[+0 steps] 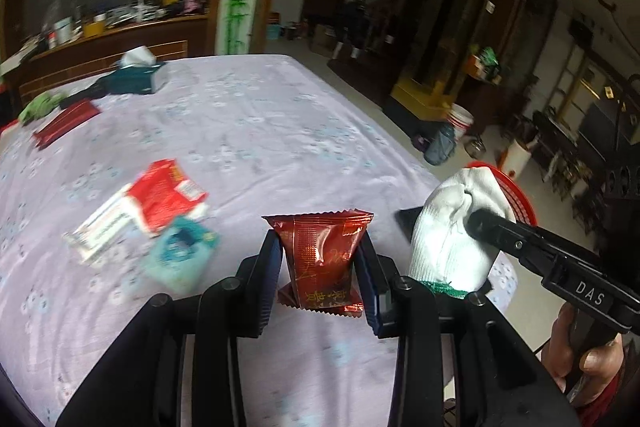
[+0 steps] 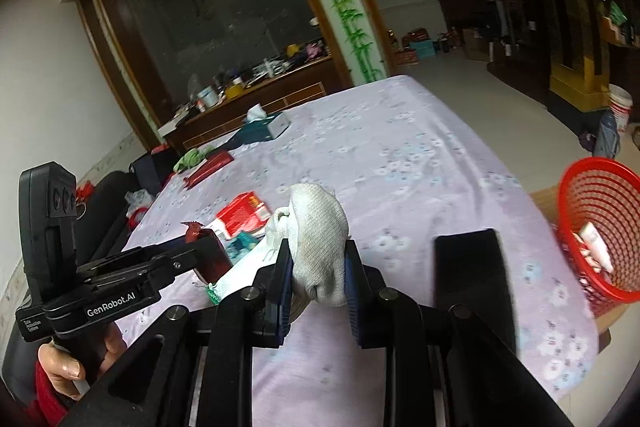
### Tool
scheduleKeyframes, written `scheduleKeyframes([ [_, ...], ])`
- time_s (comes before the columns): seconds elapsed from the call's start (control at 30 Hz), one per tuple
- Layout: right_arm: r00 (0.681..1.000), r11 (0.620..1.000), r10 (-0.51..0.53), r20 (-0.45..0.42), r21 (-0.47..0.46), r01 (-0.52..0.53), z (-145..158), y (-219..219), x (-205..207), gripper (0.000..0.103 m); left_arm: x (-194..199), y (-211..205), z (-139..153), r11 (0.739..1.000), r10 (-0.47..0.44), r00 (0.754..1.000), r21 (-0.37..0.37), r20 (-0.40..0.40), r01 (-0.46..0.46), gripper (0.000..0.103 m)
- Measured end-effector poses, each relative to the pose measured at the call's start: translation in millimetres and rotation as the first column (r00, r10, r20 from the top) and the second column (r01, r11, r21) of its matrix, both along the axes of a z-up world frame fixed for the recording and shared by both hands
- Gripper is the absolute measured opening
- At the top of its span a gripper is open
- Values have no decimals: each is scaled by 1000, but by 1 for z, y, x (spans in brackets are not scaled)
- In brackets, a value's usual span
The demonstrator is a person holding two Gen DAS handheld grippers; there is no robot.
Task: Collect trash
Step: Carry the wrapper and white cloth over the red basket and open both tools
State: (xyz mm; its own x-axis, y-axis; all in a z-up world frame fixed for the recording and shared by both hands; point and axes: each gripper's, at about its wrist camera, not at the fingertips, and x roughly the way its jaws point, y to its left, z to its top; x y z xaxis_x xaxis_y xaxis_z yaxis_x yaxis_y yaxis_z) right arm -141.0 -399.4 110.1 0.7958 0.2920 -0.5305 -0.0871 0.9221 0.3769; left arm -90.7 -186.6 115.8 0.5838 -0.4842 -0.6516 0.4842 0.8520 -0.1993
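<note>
My left gripper is shut on a dark red snack wrapper, held above the lilac flowered tablecloth. My right gripper is shut on a white knitted glove with a green cuff edge; the same white glove shows at the right of the left wrist view. A red mesh waste basket stands beyond the table's right edge with a white tube in it. A red-and-white packet and a teal wrapper lie on the cloth to the left.
A black flat slab lies on the cloth just right of my right gripper. A teal tissue box, a dark red box and a green cloth lie at the far left. A person's hand grips a handle.
</note>
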Motion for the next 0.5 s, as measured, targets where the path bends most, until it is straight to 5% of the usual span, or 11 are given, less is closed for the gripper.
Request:
scheduleKeyframes([
  [0.27, 991, 989, -131, -31, -68, 128, 2, -87, -30, 25, -6, -92, 7, 987, -161, 987, 30, -3, 161, 35],
  [0.5, 951, 949, -303, -63, -117, 294, 7, -180, -62, 25, -11, -173, 1, 957, -285, 958, 40, -28, 286, 35],
])
